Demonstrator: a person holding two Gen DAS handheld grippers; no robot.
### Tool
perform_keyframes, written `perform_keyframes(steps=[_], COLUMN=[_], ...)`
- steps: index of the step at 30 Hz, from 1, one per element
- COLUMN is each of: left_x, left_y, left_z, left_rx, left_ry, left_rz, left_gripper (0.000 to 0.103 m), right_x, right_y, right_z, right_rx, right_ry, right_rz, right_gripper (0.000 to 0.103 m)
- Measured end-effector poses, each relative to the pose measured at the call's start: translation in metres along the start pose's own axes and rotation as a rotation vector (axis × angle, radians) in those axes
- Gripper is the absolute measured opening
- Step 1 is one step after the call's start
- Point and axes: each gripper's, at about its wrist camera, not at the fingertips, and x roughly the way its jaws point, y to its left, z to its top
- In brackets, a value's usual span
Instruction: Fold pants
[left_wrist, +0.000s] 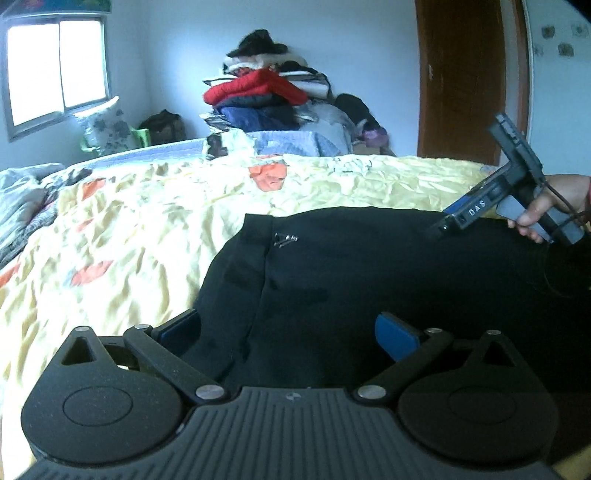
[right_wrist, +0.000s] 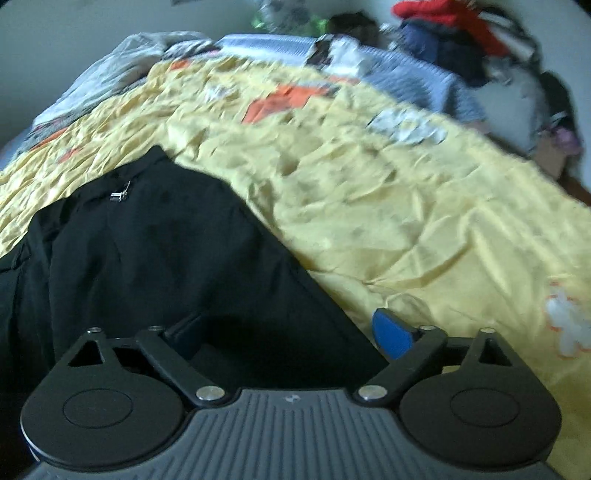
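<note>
**Observer:** Where are the pants, and why there?

**Operator:** The black pants (left_wrist: 369, 280) lie spread on the yellow bedspread (left_wrist: 129, 229). The waistband points toward twelve o'clock from my left camera, and the small metal clasp (left_wrist: 286, 239) shows near that top edge. I'd say they are laid flat like that so I can take an edge and bring it over cleanly; the broad bed gives the cloth room.

**Observer:** And the left gripper?

**Operator:** My left gripper (left_wrist: 291, 332) hangs over the pants with its jaws spread wide. Dark cloth lies below the gap, but the pads (left_wrist: 397, 338) press on nothing, so it holds nothing.

**Observer:** The right one?

**Operator:** My right gripper (right_wrist: 291, 332) is wide apart as well and empty. It sits over the pants' edge, with black cloth from nine to six o'clock and bare bedspread from twelve to three. From the left camera it shows at about three o'clock, held in a hand (left_wrist: 546, 206) above the far side of the pants.

**Observer:** Anything beyond the bed?

**Operator:** A heap of clothes (left_wrist: 266, 88) at twelve, a window (left_wrist: 55, 66) at ten and a brown door (left_wrist: 461, 74) at one.
</note>
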Motion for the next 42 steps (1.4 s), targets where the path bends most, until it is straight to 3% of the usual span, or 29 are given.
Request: perform_keyframes(steps=[1,2,3,5,8,14,19,20,22,23,24,25,26,28,34,37,42], left_x=[0.007,0.014,0.024,0.04,0.073,0.149,0.196,0.204,0.216,0.215,0.213,0.209,0.202,0.185,0.101,0.058,0.015], left_y=[0.0,0.0,0.0,-0.001,0.002,0.025,0.035,0.039,0.045,0.048,0.05,0.053,0.058,0.066,0.077,0.085,0.089], left_z=[0.006,0.013,0.022,0.036,0.061,0.104,0.114,0.113,0.108,0.107,0.108,0.107,0.104,0.097,0.072,0.05,0.007], left_rx=[0.001,-0.004,-0.01,-0.032,-0.12,-0.472,-0.616,-0.639,-0.685,-0.68,-0.67,-0.667,-0.694,-0.728,-0.672,-0.643,-0.601], left_ry=[0.005,0.008,0.01,0.015,0.049,0.221,0.339,0.367,0.425,0.421,0.415,0.414,0.405,0.365,0.267,0.265,0.308], left_rz=[-0.014,-0.031,-0.049,-0.073,-0.121,-0.294,-0.289,-0.283,-0.263,-0.243,-0.229,-0.239,-0.276,-0.284,-0.324,-0.351,-0.332], left_gripper=[0.102,0.102,0.102,0.102,0.102,0.101,0.099,0.094,0.072,0.056,0.029,0.01,0.005,0.004,0.004,0.004,0.003], right_x=[0.001,0.0,-0.002,-0.007,-0.016,-0.041,-0.05,-0.05,-0.051,-0.05,-0.05,-0.048,-0.049,-0.053,-0.097,-0.117,-0.131], right_y=[-0.001,-0.002,0.0,0.002,0.025,0.097,0.141,0.145,0.15,0.151,0.151,0.152,0.152,0.152,0.164,0.18,0.216], right_z=[0.0,0.0,0.001,0.001,-0.01,-0.039,-0.064,-0.067,-0.071,-0.072,-0.073,-0.072,-0.071,-0.071,-0.078,-0.094,-0.121], right_rx=[-0.009,-0.021,-0.03,-0.026,-0.135,-0.458,-0.695,-0.715,-0.737,-0.738,-0.736,-0.729,-0.713,-0.668,-0.449,-0.373,-0.31], right_ry=[-0.004,-0.006,-0.019,-0.037,-0.066,-0.147,-0.149,-0.148,-0.158,-0.158,-0.16,-0.165,-0.167,-0.176,-0.252,-0.252,-0.218], right_rz=[0.015,0.03,0.037,0.031,-0.056,-0.235,-0.308,-0.31,-0.319,-0.322,-0.326,-0.329,-0.325,-0.306,-0.143,-0.048,0.069], right_gripper=[0.093,0.083,0.052,0.005,0.004,0.004,0.004,0.004,0.004,0.004,0.004,0.004,0.004,0.004,0.004,0.004,0.004])
